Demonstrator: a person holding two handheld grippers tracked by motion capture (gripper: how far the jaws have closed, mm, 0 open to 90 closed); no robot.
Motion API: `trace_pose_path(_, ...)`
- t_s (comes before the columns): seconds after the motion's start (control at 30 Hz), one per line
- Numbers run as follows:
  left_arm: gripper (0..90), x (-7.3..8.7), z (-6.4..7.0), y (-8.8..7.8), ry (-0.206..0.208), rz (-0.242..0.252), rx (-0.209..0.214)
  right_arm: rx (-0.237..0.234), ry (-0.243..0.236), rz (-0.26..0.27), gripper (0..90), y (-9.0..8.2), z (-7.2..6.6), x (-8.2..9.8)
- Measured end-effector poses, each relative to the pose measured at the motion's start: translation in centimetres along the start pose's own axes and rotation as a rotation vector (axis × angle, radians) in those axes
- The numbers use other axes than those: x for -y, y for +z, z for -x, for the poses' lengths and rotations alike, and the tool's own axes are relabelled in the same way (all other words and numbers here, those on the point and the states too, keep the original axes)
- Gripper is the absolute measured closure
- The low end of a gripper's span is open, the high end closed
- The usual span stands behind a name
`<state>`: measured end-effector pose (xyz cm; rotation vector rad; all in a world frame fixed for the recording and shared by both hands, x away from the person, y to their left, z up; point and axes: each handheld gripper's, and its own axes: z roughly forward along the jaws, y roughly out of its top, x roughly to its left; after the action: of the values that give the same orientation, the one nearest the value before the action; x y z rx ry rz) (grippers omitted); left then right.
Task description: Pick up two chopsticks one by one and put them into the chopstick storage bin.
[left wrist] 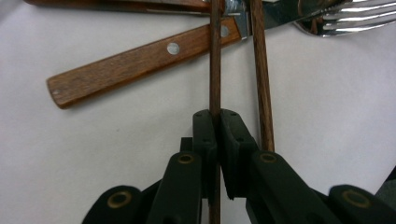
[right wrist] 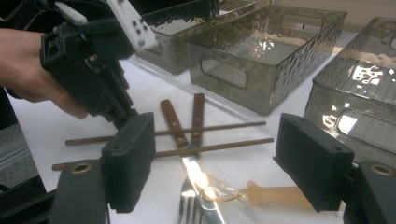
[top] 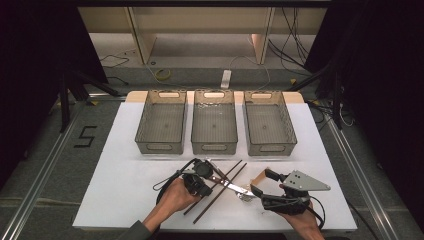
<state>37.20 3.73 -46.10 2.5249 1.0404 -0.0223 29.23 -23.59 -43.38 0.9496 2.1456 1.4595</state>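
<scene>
Two thin dark wooden chopsticks [top: 231,171] lie crossed over a knife and a fork [top: 244,195] with wooden handles [left wrist: 140,60] near the table's front edge. My left gripper [top: 206,191] points down at the table, shut on one chopstick [left wrist: 215,70] where it lies; the second chopstick [left wrist: 261,93] runs just beside its jaws. My right gripper [right wrist: 222,163] stands open low over the fork tines and a clear plastic spoon [right wrist: 275,193], its pads [right wrist: 130,158] touching nothing. The left gripper [right wrist: 88,60], held by a hand, is at the upper left of the right gripper view.
Three grey see-through bins stand in a row at the back of the white table: left bin [top: 160,148], middle bin [top: 214,148], right bin [top: 272,148]. White tabletop [top: 125,190] stretches to the left of the cutlery. Cables lie on the floor beyond.
</scene>
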Motion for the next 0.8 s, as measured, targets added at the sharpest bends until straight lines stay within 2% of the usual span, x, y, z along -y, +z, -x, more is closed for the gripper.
trace_pose_path(0.17,85.1,0.0,-0.4,-1.4,-0.009,0.045,-0.002,0.006,0.005,0.001,29.3,-0.1,0.1,0.0)
trace_pose_path(0.27,85.1,0.2,-1.4,-2.7,-0.025,0.086,-0.003,0.005,0.005,0.006,29.5,-0.1,0.1,0.0)
trace_pose_path(0.43,85.1,0.4,-2.4,-3.9,-0.035,0.116,-0.008,0.006,0.005,0.005,29.5,-0.1,0.1,0.0)
trace_pose_path(0.53,85.1,0.6,-3.2,-4.9,-0.064,0.152,-0.008,0.004,0.004,0.002,29.5,-0.1,0.1,0.0)
trace_pose_path(0.8,85.1,1.0,-4.7,-6.6,-0.099,0.22,-0.026,0.005,0.002,0.003,29.5,-0.1,0.1,0.0)
